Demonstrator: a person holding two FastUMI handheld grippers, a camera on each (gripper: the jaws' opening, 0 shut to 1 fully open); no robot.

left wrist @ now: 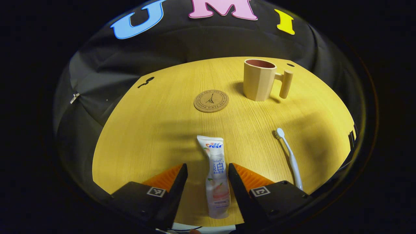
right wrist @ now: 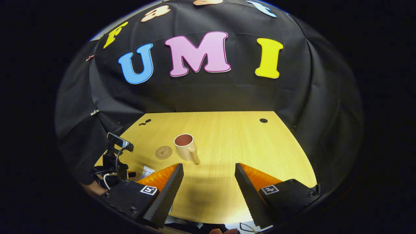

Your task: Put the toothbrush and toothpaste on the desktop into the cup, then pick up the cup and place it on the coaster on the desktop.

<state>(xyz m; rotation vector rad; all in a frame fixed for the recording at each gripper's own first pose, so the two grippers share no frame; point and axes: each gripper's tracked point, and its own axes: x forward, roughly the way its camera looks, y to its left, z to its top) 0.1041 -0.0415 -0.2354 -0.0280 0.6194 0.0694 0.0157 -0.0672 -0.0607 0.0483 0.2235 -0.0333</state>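
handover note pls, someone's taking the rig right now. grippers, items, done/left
Left gripper: open, fingers either side of the toothpaste, not closed on it.
Right gripper: open, holding nothing, above bare desktop.
Toothpaste and toothbrush both lie flat on the desktop.
Cup stands upright with nothing visible inside, beside the coaster, not on it.
Done: nothing.
Left: toothpaste and toothbrush into cup, then cup onto coaster.

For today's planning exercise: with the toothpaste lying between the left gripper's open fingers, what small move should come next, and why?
Probably lower and close the left gripper on the toothpaste: the tube lies flat on the desk between its open fingers, and the cup stands empty.
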